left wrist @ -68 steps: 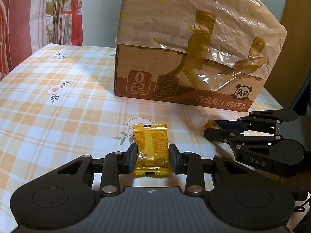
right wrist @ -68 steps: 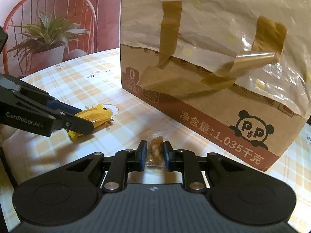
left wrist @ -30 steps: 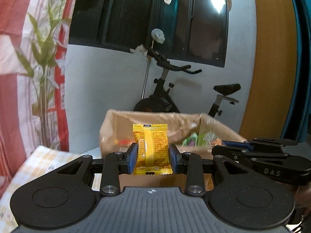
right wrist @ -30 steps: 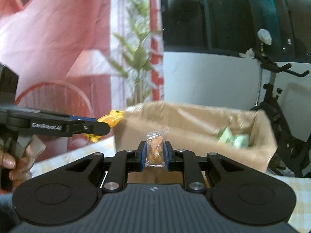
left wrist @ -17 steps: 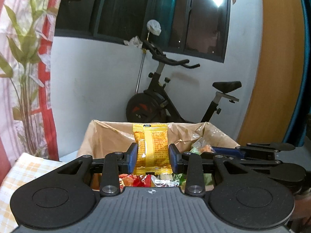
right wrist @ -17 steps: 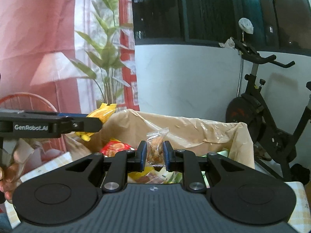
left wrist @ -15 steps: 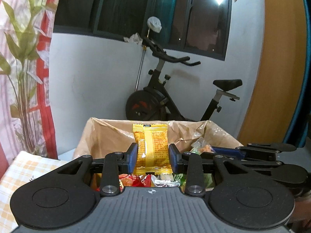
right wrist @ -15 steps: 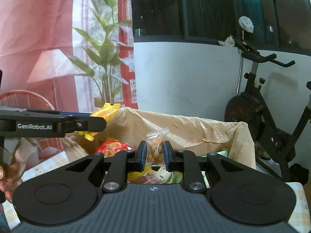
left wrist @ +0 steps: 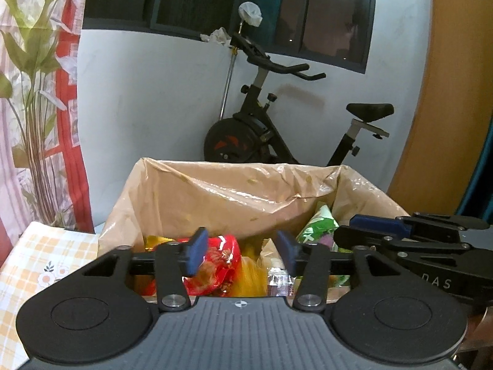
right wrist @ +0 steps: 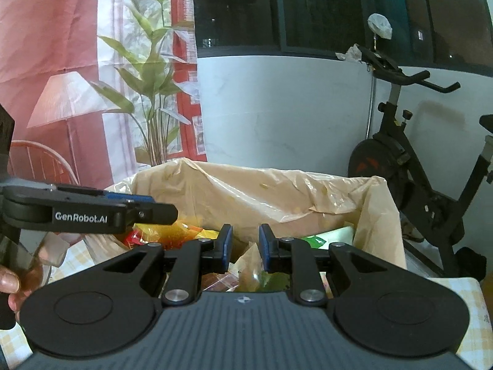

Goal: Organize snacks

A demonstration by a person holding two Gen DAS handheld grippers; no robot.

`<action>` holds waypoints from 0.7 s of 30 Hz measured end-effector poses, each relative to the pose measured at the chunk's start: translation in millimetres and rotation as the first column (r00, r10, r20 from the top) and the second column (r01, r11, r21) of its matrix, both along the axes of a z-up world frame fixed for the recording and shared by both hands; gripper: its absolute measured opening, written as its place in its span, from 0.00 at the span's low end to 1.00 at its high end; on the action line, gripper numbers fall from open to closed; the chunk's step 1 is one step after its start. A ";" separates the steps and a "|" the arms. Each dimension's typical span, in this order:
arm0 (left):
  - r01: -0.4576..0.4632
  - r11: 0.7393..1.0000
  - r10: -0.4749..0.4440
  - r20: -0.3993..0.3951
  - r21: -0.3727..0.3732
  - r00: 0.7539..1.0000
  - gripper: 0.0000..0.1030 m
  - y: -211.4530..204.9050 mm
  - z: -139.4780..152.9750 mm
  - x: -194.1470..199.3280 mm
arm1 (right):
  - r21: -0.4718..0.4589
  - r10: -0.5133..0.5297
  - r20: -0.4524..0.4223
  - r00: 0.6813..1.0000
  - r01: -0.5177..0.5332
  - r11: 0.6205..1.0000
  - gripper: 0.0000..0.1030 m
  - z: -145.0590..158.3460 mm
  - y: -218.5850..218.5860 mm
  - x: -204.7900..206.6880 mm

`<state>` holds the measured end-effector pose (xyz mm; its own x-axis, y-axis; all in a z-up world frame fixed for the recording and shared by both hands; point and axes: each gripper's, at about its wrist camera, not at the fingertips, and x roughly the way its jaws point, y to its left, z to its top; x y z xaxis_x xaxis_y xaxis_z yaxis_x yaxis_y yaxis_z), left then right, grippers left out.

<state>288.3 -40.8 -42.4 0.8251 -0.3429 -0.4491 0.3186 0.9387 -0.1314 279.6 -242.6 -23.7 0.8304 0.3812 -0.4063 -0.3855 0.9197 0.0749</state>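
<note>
The left claw [left wrist: 242, 254] hangs over the open cardboard box [left wrist: 148, 197], its blue-padded fingers [left wrist: 197, 248] spread wide with nothing between them; the right claw [right wrist: 245, 248] hangs over the same box from the other side, its fingers parted by a narrower gap, and nothing is pinched there either. The box is lined with a crinkled tan plastic bag [left wrist: 246, 194] whose edges fold over the rim; inside lies a heap of snacks: a red packet [left wrist: 220, 265] under the left claw's left finger, a yellow wrapper [left wrist: 249, 277] blurred beside it, a small silvery packet [left wrist: 277, 279], and a green-and-white packet [left wrist: 319, 229] leaning against the right inner wall. From the right wrist view the pile shows yellow packets [right wrist: 188, 231] at the left, a clear pouch with brown pieces [right wrist: 246, 265] directly below the right claw's gap, and a green packet [right wrist: 314, 240] to the right; each claw appears at the edge of the other's view, level with the box rim. The box stands on a desk [left wrist: 40, 259] covered in an orange-checked cloth with flower prints; behind it stand a black exercise bike [left wrist: 265, 135], a white wall, dark windows and a curtain printed with green leaves [right wrist: 148, 71].
</note>
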 end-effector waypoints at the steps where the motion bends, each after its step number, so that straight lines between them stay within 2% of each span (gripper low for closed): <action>1: -0.001 1.000 0.001 0.009 0.004 1.000 0.62 -0.5 2.0 -2.4 | 0.007 -0.003 -0.001 1.000 0.003 1.000 0.29 1.0 -0.8 -0.8; 2: -0.004 1.000 0.004 0.021 0.011 1.000 0.65 -0.5 4.6 -5.4 | 0.012 -0.009 0.000 1.000 0.009 1.000 0.36 1.9 -1.7 -2.1; 4: -0.011 1.000 0.010 0.046 0.029 0.999 0.78 -1.3 10.7 -12.6 | 0.016 -0.020 0.004 1.000 0.020 1.000 0.41 4.5 -2.5 -5.5; 6: -0.019 0.999 0.017 0.069 0.038 0.997 0.86 -1.1 17.2 -19.7 | 0.021 -0.024 0.002 1.000 0.024 0.999 0.55 7.8 -2.8 -8.8; 7: -0.032 0.999 0.029 0.078 0.042 0.997 0.89 -0.3 20.2 -22.8 | 0.026 -0.026 -0.001 1.000 0.026 0.999 0.60 9.6 -2.7 -11.2; 9: -0.050 0.998 0.046 0.085 0.041 0.995 0.94 2.5 25.7 -28.1 | 0.040 -0.030 -0.002 1.000 0.030 0.999 0.76 14.0 -1.1 -16.4; 11: -0.069 0.997 0.066 0.081 0.028 0.995 0.94 5.7 30.6 -32.8 | 0.055 -0.039 -0.002 0.999 0.040 0.998 0.89 18.3 -1.7 -22.3; 18: -0.096 0.995 0.094 0.090 0.019 0.992 0.96 14.5 47.0 -56.3 | 0.059 -0.102 -0.007 0.995 0.103 0.993 1.00 32.1 -0.5 -44.1; 21: -0.104 0.995 0.102 0.104 0.012 0.989 0.97 17.9 54.6 -69.9 | 0.060 -0.123 0.001 0.992 0.123 0.991 1.00 38.4 -0.8 -54.9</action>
<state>218.4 -22.9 12.2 0.8979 -0.2466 -0.3648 0.2313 0.9691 -0.0857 224.7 -243.4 14.7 0.8745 0.2992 -0.3817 -0.2700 0.9541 0.1294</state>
